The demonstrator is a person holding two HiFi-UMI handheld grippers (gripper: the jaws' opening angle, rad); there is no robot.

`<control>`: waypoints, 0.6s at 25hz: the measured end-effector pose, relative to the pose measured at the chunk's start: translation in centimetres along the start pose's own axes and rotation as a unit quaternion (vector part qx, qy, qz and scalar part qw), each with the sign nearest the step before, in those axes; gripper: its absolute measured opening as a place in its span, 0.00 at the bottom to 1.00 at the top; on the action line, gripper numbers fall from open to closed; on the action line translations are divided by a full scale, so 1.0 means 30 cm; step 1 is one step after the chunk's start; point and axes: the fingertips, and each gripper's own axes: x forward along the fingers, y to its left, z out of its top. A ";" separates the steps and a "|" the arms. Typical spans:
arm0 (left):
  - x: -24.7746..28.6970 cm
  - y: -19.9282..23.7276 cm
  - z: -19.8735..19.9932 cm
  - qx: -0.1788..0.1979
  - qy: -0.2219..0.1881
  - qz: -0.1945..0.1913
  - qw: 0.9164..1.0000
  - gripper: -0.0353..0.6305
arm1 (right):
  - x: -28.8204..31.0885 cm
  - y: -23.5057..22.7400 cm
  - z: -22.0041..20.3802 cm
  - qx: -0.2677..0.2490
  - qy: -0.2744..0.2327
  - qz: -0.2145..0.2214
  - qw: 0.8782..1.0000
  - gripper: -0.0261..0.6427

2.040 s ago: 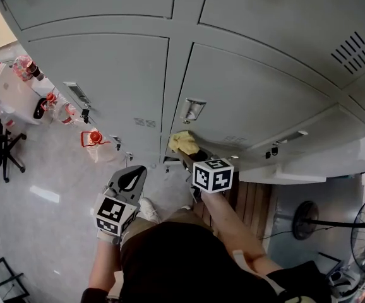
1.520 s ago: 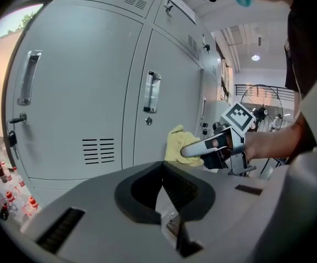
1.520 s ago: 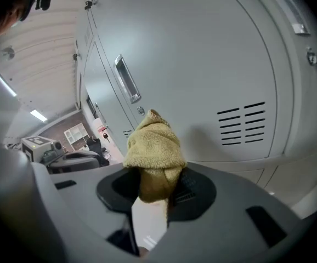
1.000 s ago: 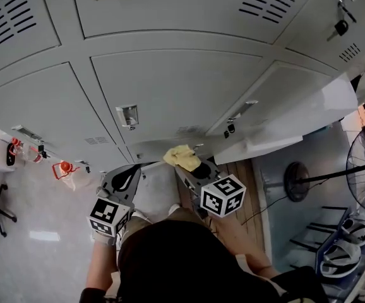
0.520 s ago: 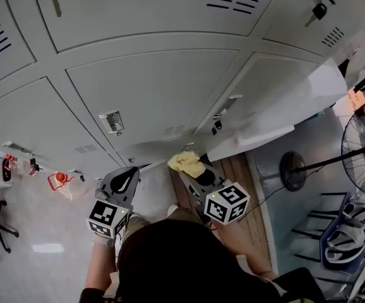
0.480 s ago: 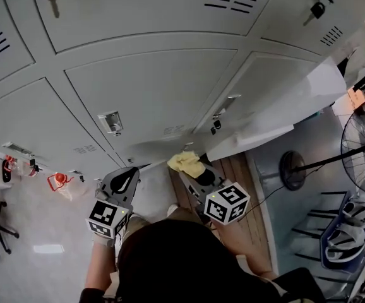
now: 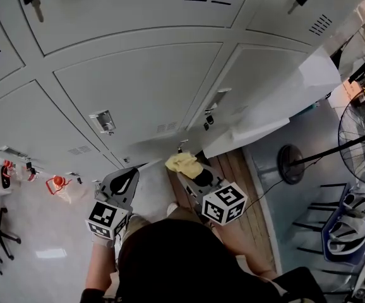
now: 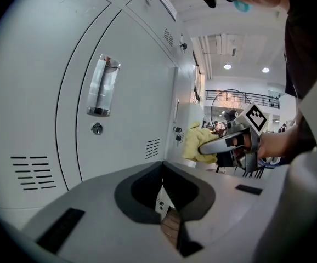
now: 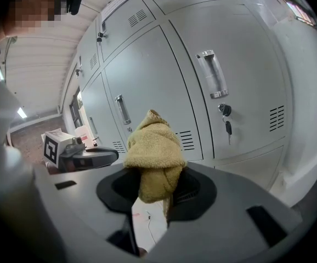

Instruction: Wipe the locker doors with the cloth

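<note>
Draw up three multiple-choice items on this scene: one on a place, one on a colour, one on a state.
1. Where is the cloth? A. on the floor B. in the right gripper C. over a locker handle
2. What colour is the cloth? A. blue B. white C. yellow
3. What state is the left gripper in? A. shut, empty B. shut on the cloth C. wide open
Answers: B, the right gripper view shows its jaws clamped on the cloth; C, it is yellow in every view; A, the left gripper view shows the jaws together, nothing between.
</note>
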 end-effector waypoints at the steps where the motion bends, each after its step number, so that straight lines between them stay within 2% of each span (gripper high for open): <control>1: 0.000 -0.005 0.000 0.000 -0.001 -0.001 1.000 0.07 | -0.003 -0.001 -0.002 0.001 0.000 0.000 1.000 0.23; 15: -0.028 -0.028 -0.029 -0.009 0.009 0.010 1.000 0.07 | 0.001 0.010 -0.032 -0.001 0.009 0.015 1.000 0.23</control>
